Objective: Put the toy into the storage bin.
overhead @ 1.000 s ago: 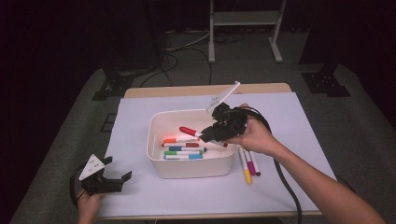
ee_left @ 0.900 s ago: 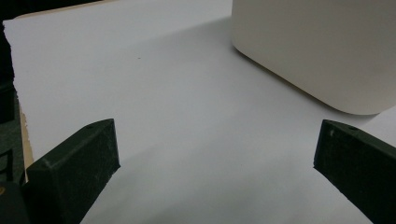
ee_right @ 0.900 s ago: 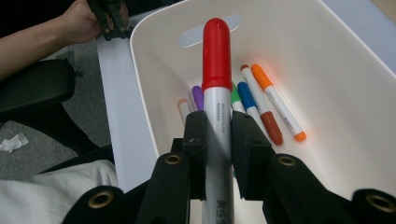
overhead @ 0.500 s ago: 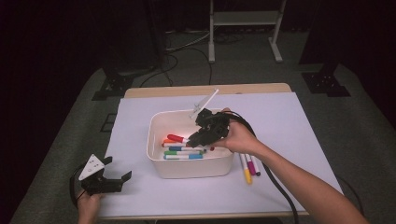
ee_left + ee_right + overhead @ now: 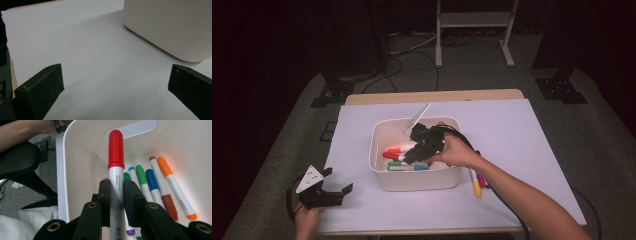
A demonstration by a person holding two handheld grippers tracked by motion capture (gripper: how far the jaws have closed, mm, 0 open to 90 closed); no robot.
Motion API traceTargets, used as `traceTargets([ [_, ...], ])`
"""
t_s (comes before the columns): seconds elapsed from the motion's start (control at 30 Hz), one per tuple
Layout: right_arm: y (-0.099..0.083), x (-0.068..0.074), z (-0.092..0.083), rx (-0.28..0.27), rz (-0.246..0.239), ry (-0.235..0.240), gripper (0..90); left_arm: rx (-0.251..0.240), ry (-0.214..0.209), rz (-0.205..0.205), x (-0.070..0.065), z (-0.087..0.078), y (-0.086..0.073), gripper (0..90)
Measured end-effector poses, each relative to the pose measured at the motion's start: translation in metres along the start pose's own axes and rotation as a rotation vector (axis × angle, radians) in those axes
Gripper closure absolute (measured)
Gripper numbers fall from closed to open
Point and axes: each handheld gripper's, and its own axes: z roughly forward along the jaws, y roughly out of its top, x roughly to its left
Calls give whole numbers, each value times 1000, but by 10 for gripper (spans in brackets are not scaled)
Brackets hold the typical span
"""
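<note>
Two claws are working here, and I am taking the views one by one. In the high view, my right gripper (image 5: 409, 154) is now dipping inside the white bin (image 5: 379, 165), where a second ago it was hanging over the bin's far right corner with the red marker (image 5: 393, 156) tilted above the rim. I am bringing it lower and further toward the bin's left wall, so the marker is sinking among the coloured markers (image 5: 408, 165) already lying on the bottom. Two loose markers (image 5: 478, 181) are still lying on the white sheet just to the right of the bin, so I judge that more trips are waiting. My left gripper (image 5: 331, 191) is resting near the front left corner of the sheet, unmoved.

In the left gripper view, my jaws are standing spread wide over bare white paper (image 5: 95, 60) with nothing between them, and the bin's wall (image 5: 172, 27) is rising ahead on the right.

In the right gripper view, my jaws are pinching the red marker (image 5: 116, 167) by its white barrel, its red cap pointing at the bin's far wall (image 5: 82, 147). The orange, blue and green markers (image 5: 160, 185) are lying just beside it on the floor. I judge that the drop is close; letting go comes next.
</note>
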Motion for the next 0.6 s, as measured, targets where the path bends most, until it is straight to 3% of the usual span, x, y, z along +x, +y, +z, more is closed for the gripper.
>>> traceTargets([
  [0.6, -1, -7, 27, 58, -17, 43, 758, -1, 0, 0, 0, 0, 0, 0],
])
